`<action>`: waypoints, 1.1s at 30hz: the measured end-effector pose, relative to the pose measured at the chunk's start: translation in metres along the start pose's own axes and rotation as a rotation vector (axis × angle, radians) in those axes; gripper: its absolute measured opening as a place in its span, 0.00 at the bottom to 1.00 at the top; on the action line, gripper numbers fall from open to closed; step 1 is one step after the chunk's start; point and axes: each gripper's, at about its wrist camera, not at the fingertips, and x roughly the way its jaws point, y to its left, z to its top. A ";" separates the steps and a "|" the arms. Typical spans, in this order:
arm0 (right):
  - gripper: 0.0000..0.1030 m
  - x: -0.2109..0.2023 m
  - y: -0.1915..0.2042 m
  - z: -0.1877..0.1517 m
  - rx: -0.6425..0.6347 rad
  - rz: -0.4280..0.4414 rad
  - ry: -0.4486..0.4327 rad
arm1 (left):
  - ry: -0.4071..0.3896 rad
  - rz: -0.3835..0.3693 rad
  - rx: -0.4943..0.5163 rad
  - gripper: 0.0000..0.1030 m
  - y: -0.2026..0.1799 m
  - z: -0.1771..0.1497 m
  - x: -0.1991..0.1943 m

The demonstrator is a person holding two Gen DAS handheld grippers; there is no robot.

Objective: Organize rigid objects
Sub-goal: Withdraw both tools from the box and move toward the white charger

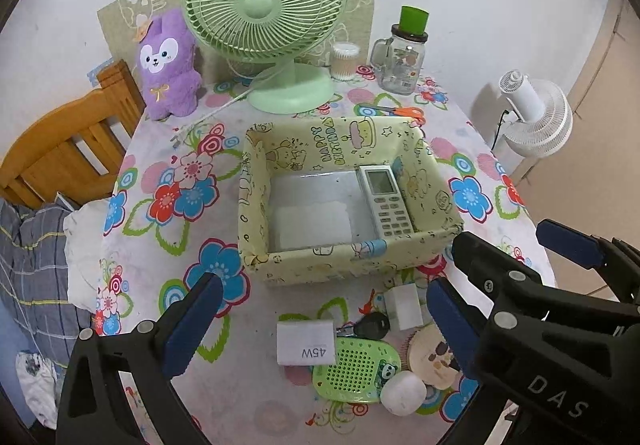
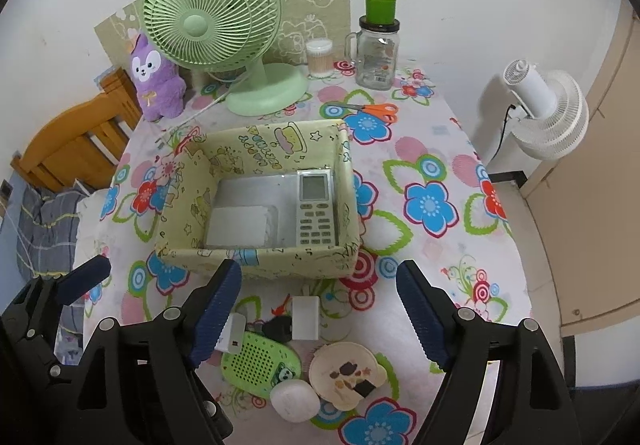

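With the remote [image 1: 385, 201] already lying in the box [image 1: 256, 205] along its right wall, screen toward the far end and long axis near-to-far, left view shows the left gripper [image 1: 320, 329] spread, empty, over the near clutter. Right view: right gripper [image 2: 316, 309] also spread, empty; judged next is picking the charger [image 2: 305, 317] just ahead, upright, needing a descent and squeeze.

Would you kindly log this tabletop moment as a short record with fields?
box: yellow cartoon-print box, mid-table
inside box: grey remote along the right wall
items waiting in front: 45W charger, white cube adapter, black key fob, green perforated case, white puck, round hairbrush
left gripper: open, empty
right gripper: open, empty
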 end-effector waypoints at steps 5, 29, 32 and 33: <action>0.84 -0.007 -0.003 -0.006 0.007 -0.007 -0.009 | -0.012 -0.013 0.006 1.00 -0.002 -0.006 -0.007; 0.88 -0.001 0.000 -0.051 0.038 0.002 0.014 | 0.025 -0.048 0.025 1.00 0.007 -0.045 0.002; 0.88 0.003 0.002 -0.056 0.038 -0.002 0.013 | 0.026 -0.046 0.022 1.00 0.009 -0.051 0.007; 0.88 0.004 0.002 -0.057 0.038 -0.001 0.014 | 0.029 -0.049 0.021 1.00 0.010 -0.052 0.008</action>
